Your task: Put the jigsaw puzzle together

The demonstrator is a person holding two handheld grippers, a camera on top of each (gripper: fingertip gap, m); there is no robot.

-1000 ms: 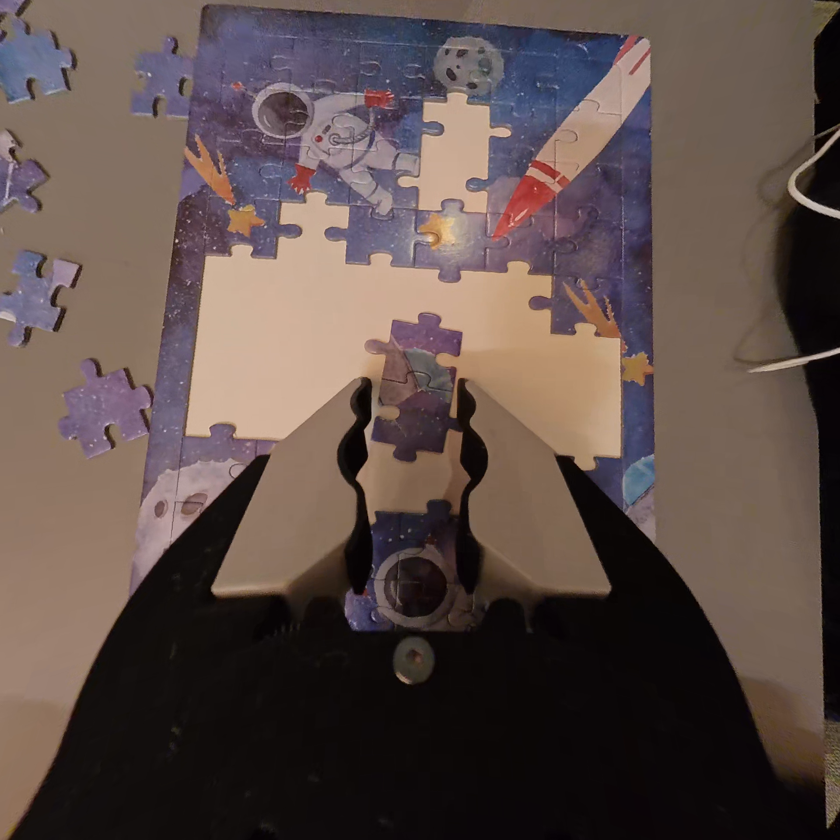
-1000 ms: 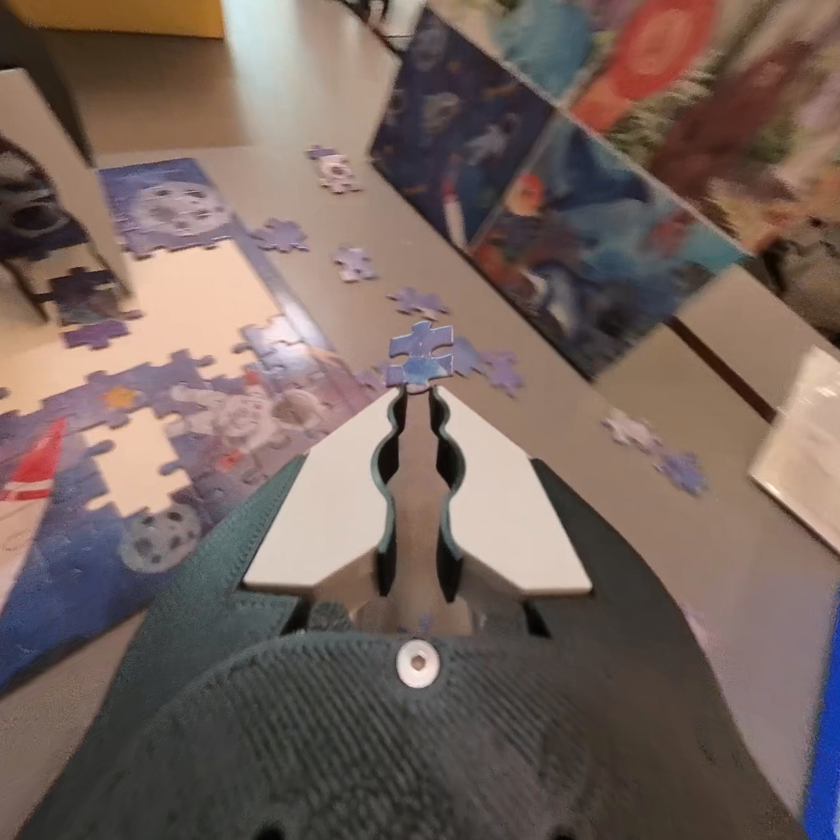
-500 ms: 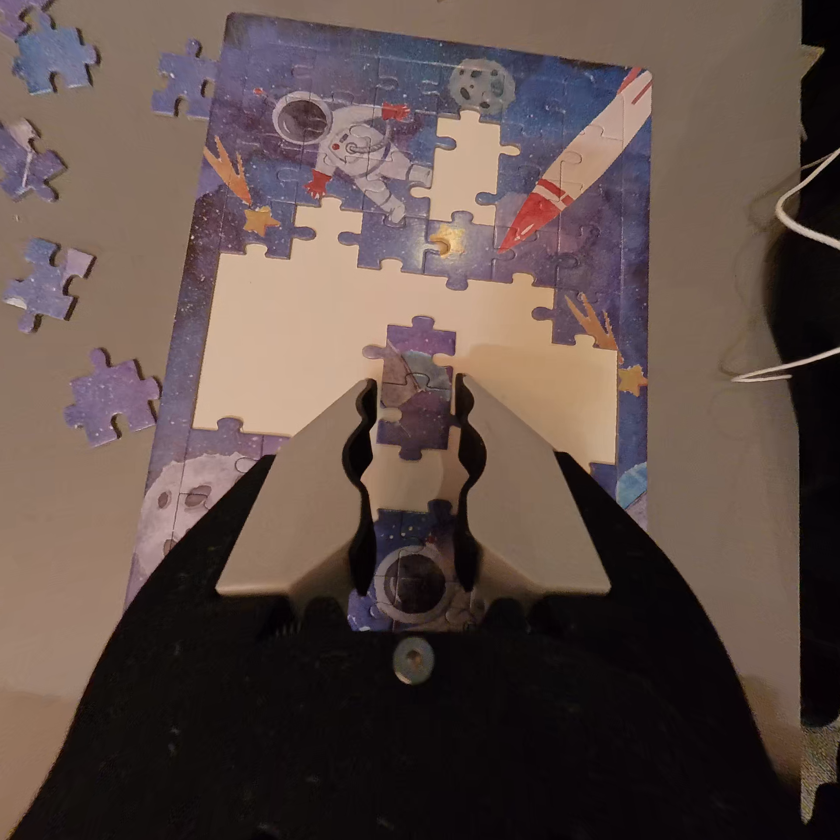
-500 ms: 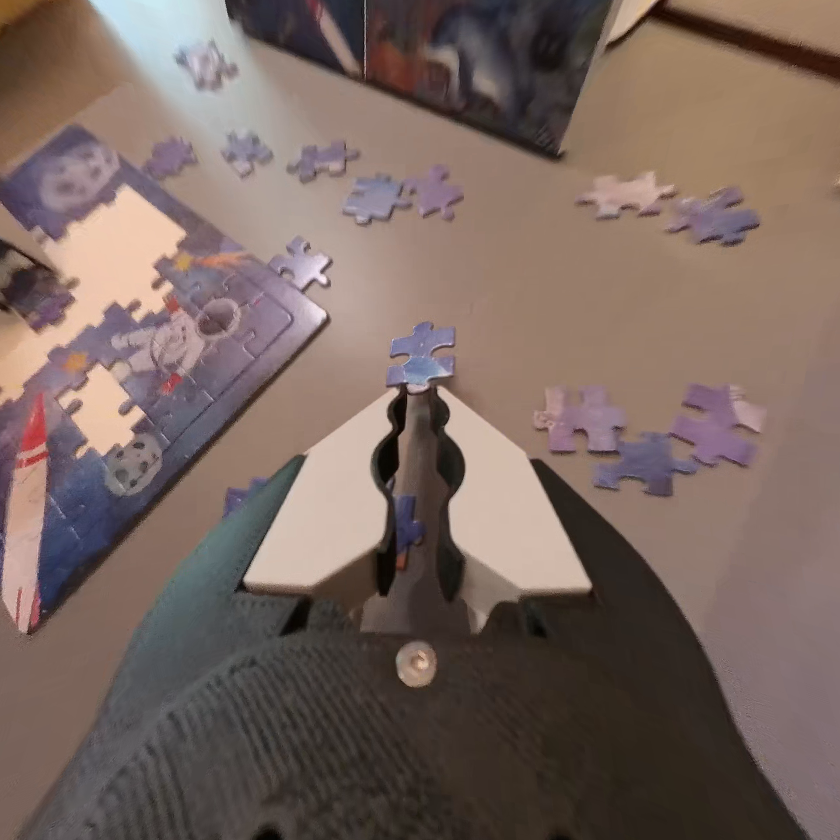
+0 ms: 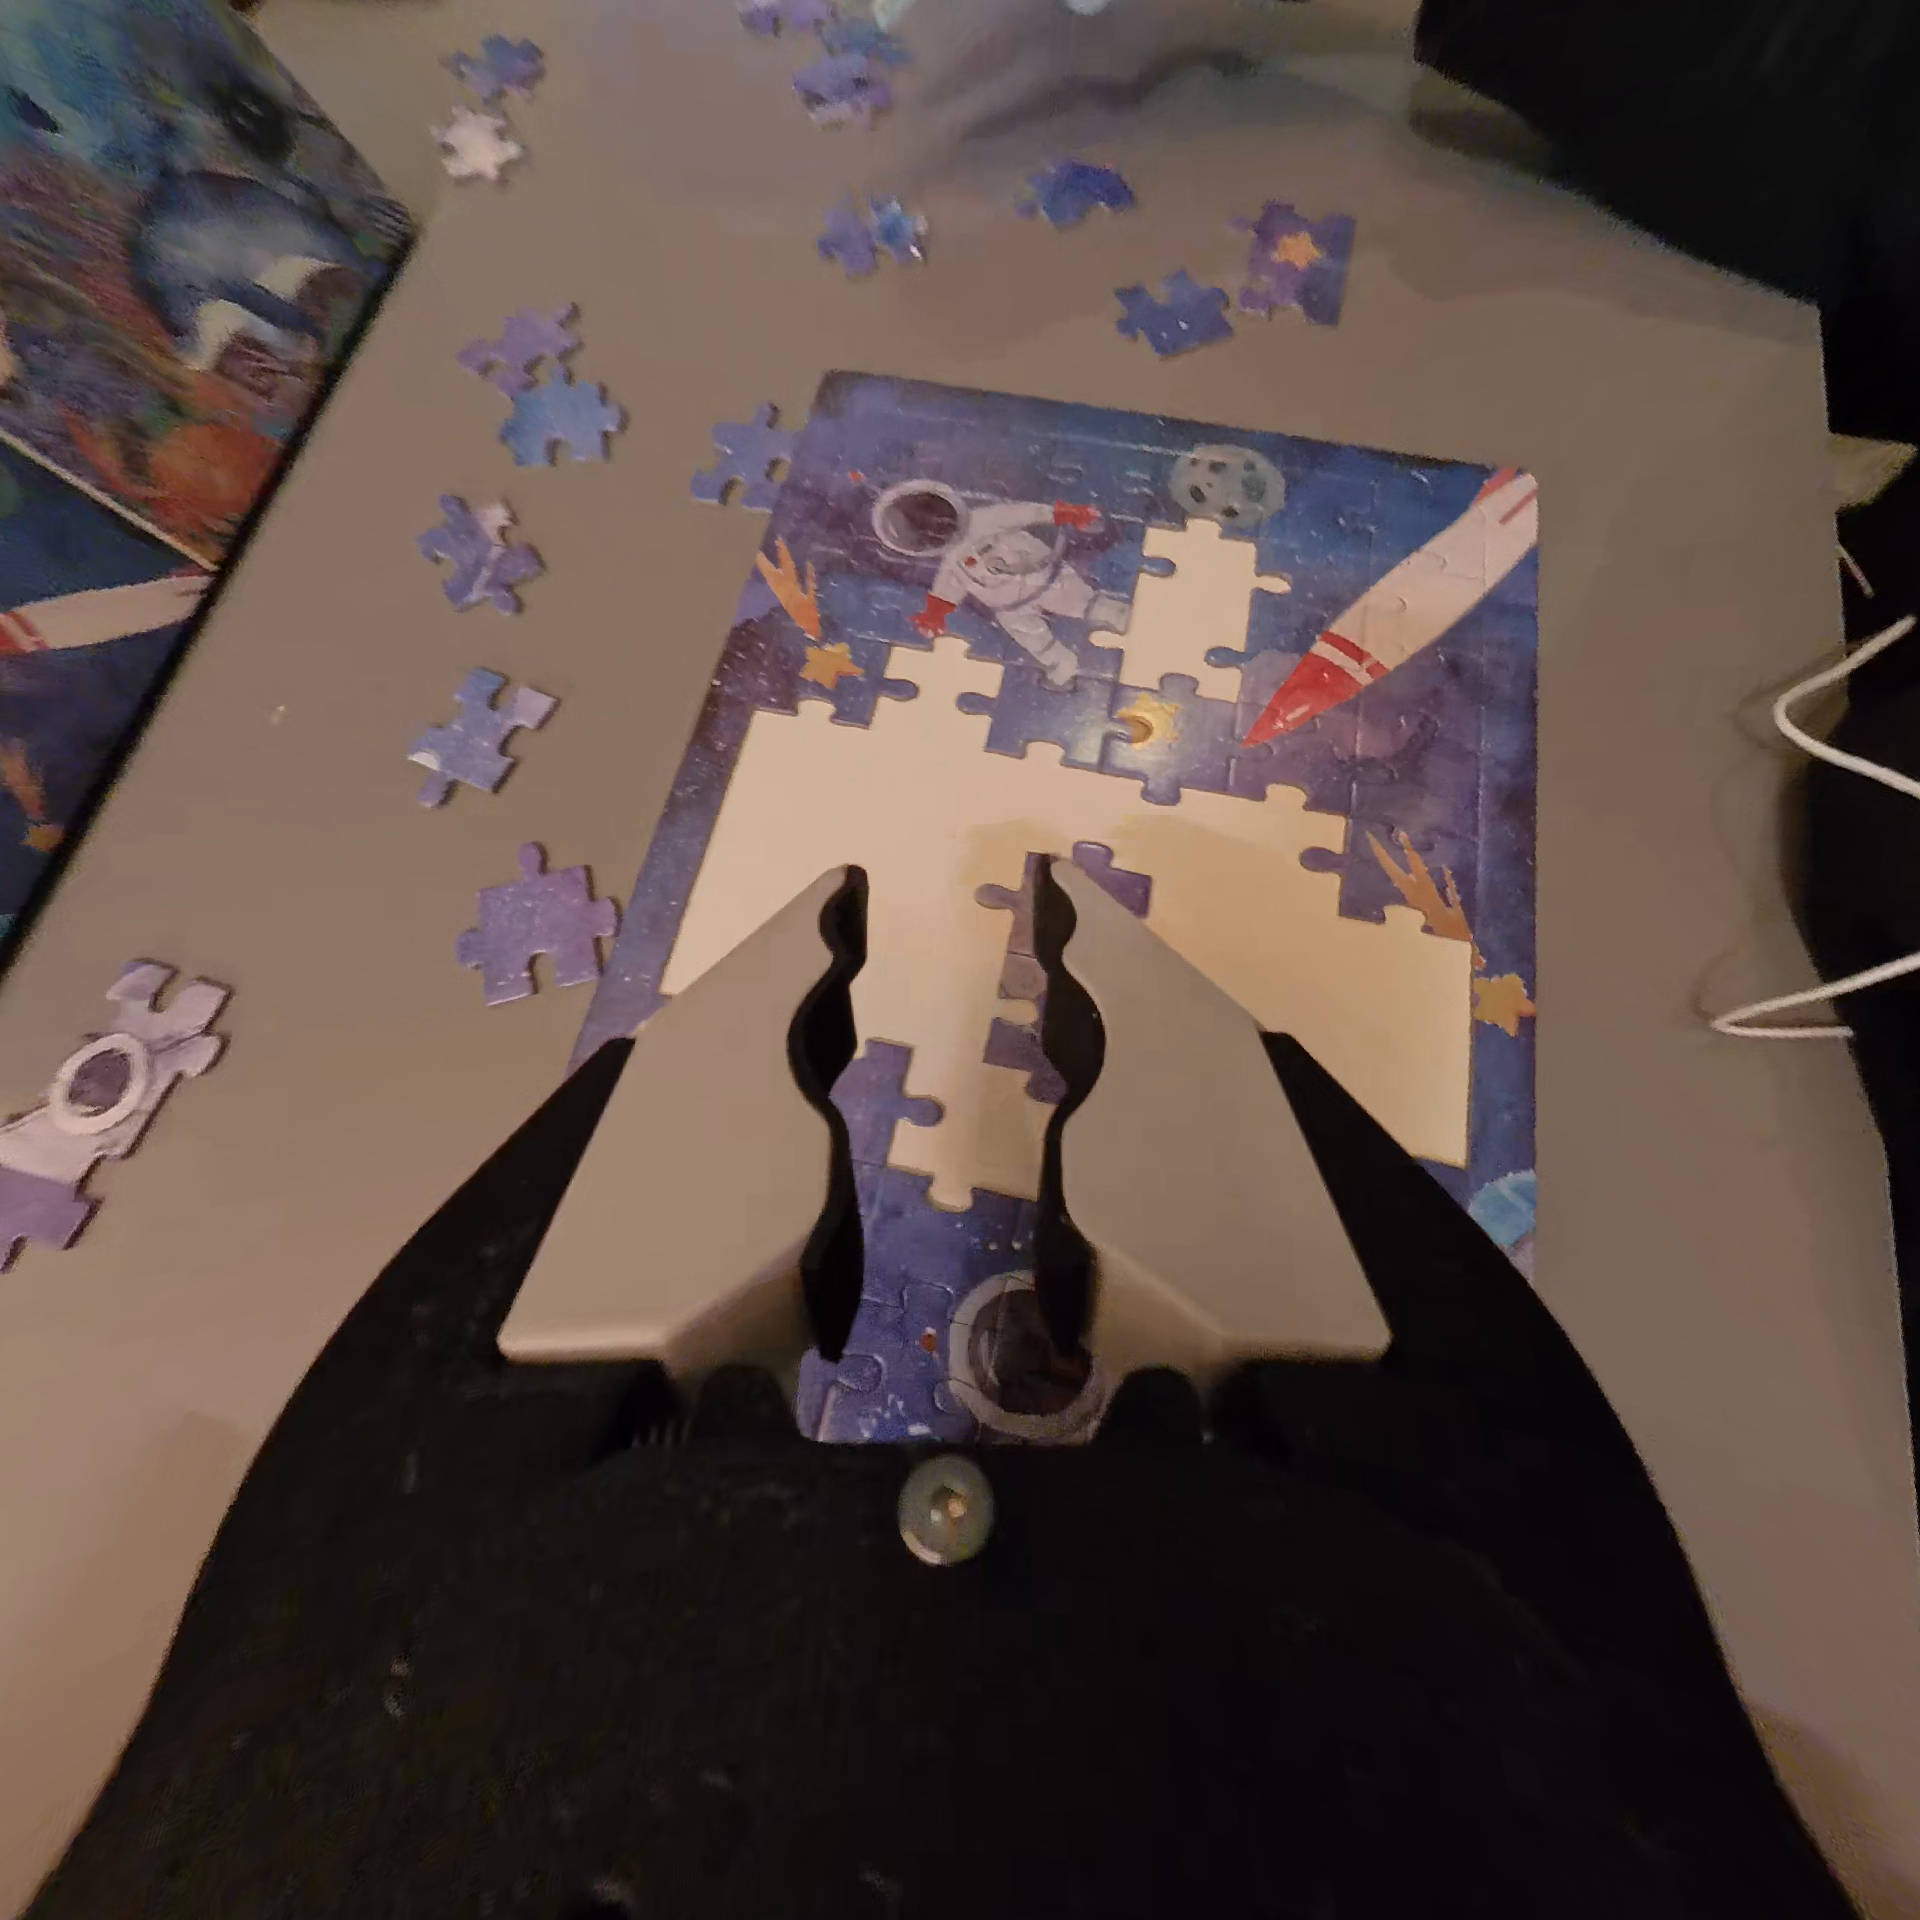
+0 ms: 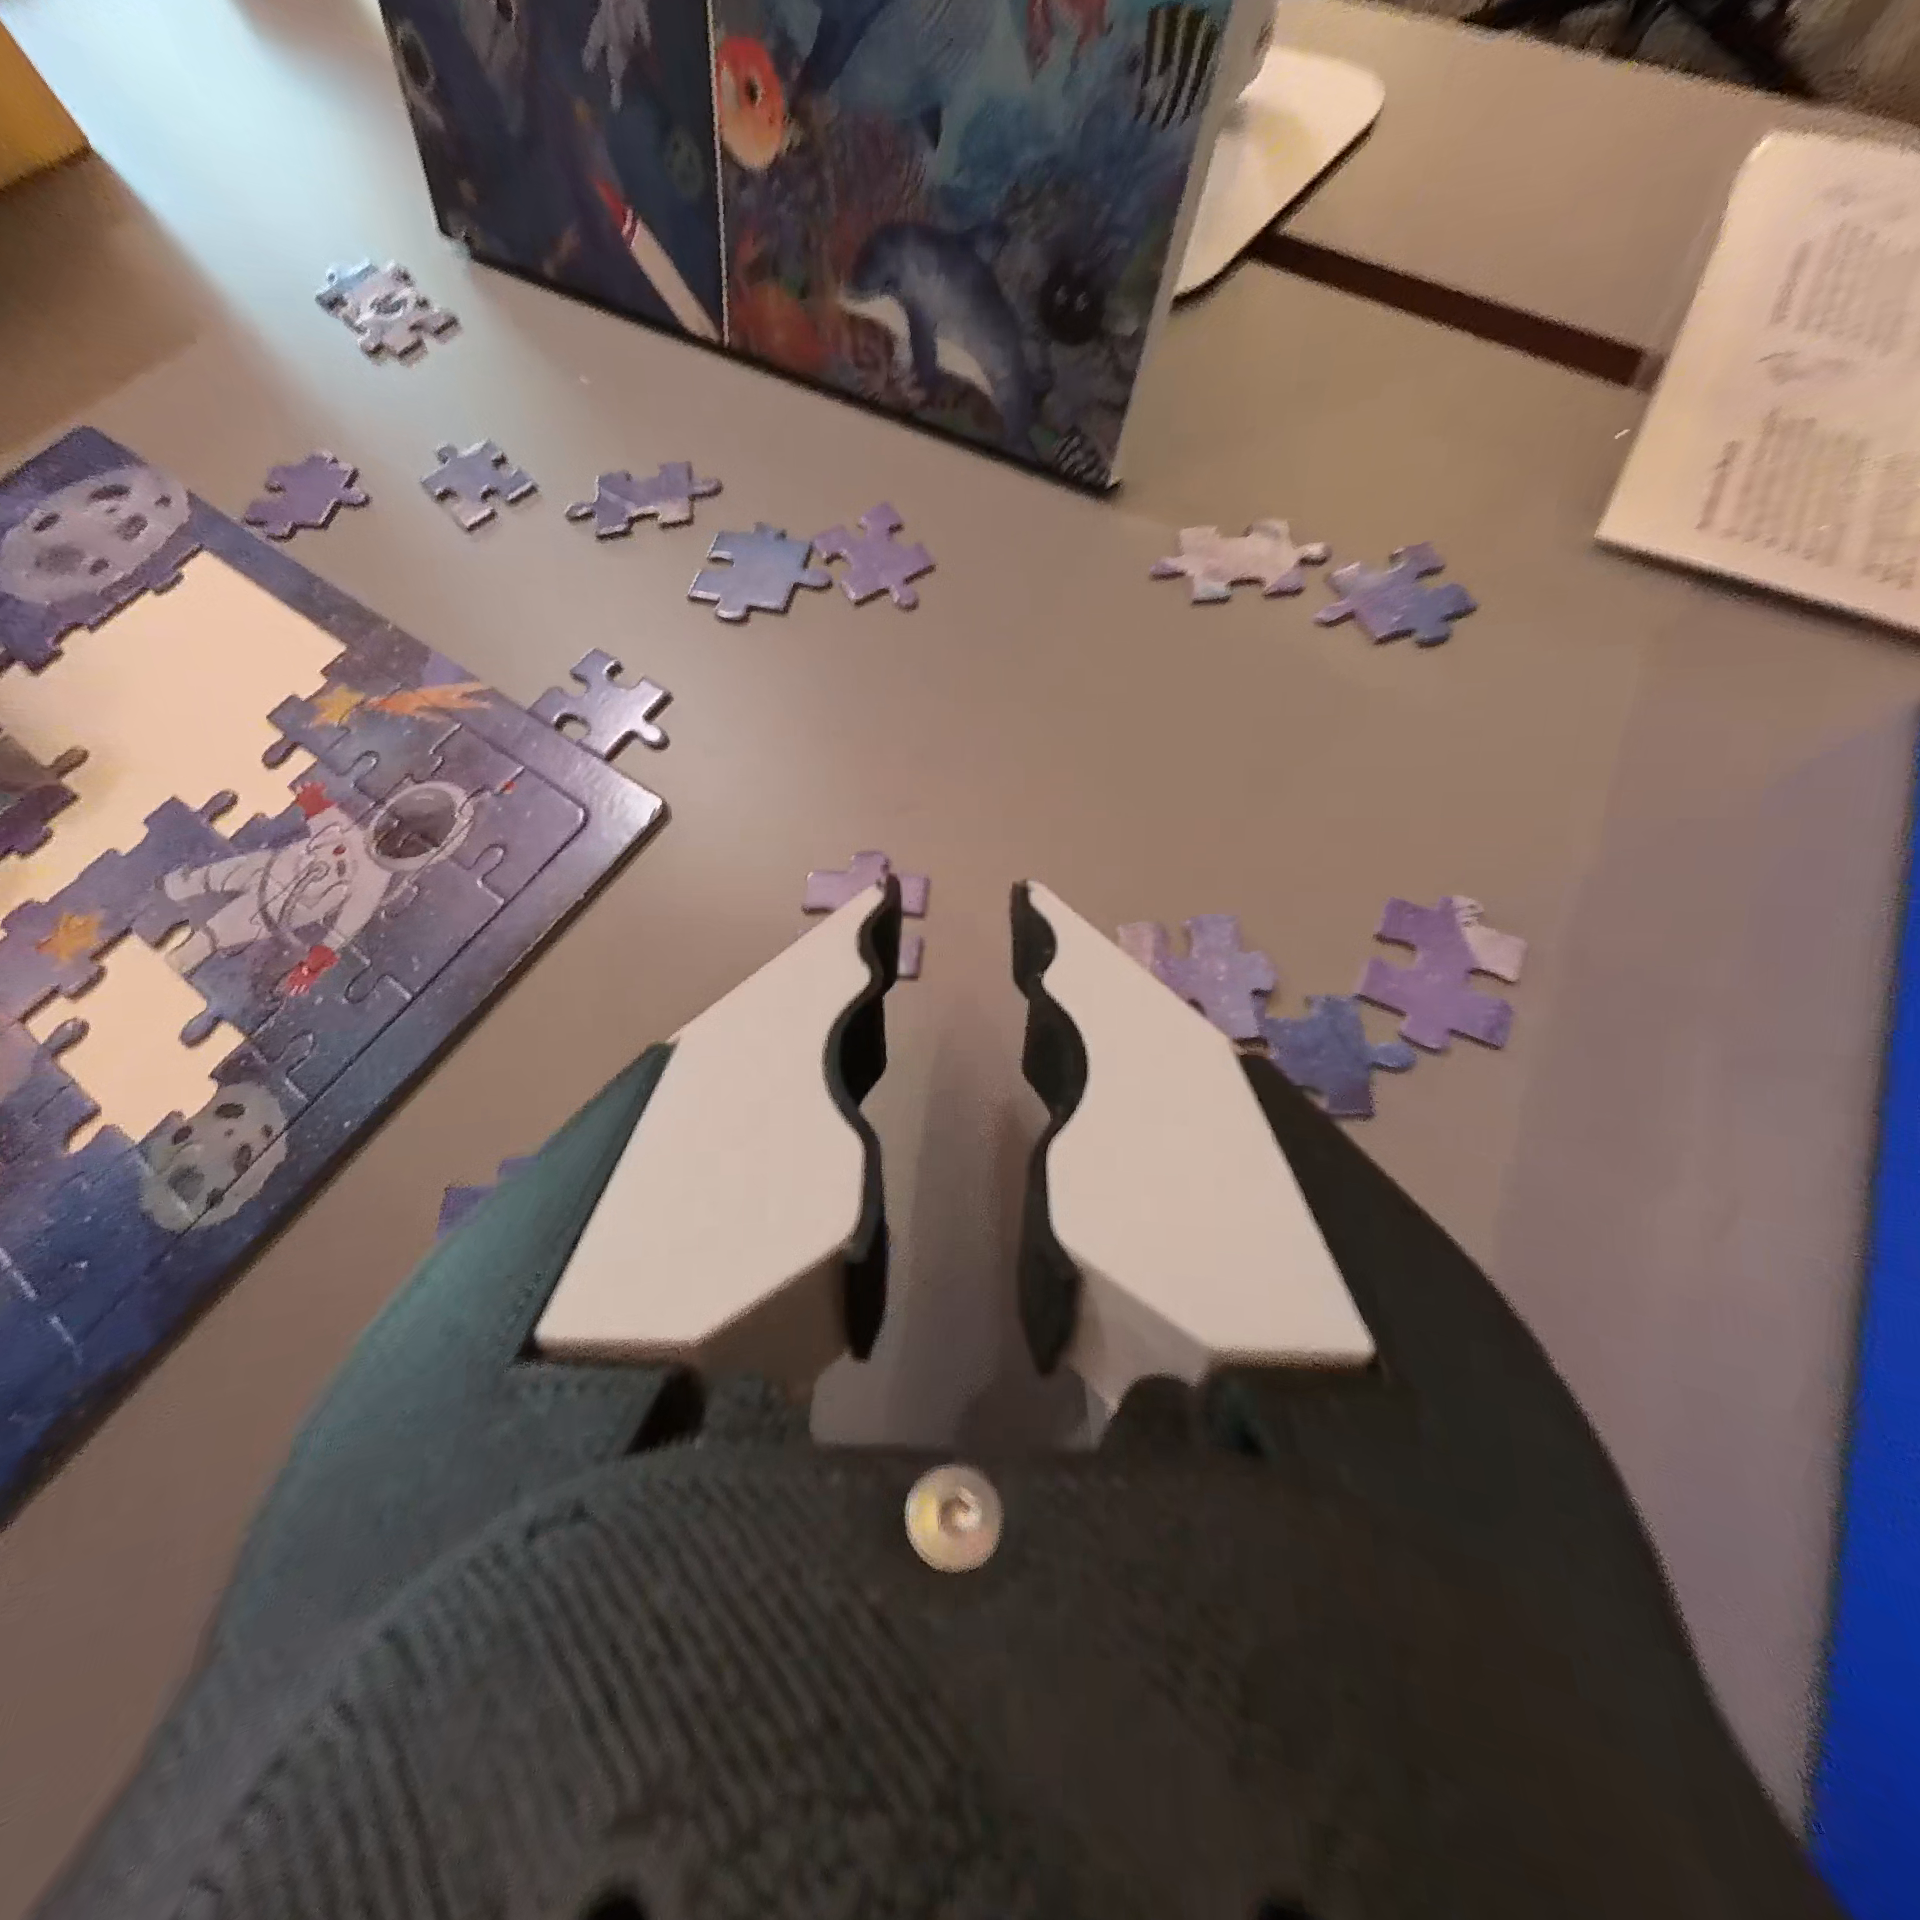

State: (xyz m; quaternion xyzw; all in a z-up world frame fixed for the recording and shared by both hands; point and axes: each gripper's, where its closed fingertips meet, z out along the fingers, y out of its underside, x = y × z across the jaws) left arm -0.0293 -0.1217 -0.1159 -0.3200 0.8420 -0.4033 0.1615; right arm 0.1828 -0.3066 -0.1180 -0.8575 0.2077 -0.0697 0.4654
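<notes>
The puzzle board (image 5: 1382, 790) lies on the grey table with a space picture partly filled and a large bare cream area in the middle. My left gripper (image 5: 945, 878) hovers over that bare area, open and empty. A small cluster of joined purple pieces (image 5: 1013, 971) lies on the board, partly hidden under its right finger (image 5: 1132, 997). My right gripper (image 6: 956, 896) is open and empty over the table to the right of the board (image 6: 312, 831). A purple piece (image 6: 906, 896) lies flat on the table at its left fingertip, partly covered by it.
Several loose pieces are scattered around the board (image 5: 540, 920) (image 6: 769, 566) (image 6: 1439, 966). A joined helmet piece (image 5: 94, 1091) lies at the far left. The picture box (image 6: 883, 208) stands behind. A printed sheet (image 6: 1787, 395) and a white cable (image 5: 1829, 727) lie at the right. The tips of one gripper are about 30 cm away from the tips of the other.
My right gripper swung down toward the table and opened, so the blue-purple piece held at its tips is no longer between the pads. My left gripper shifted left, off the purple cluster.
</notes>
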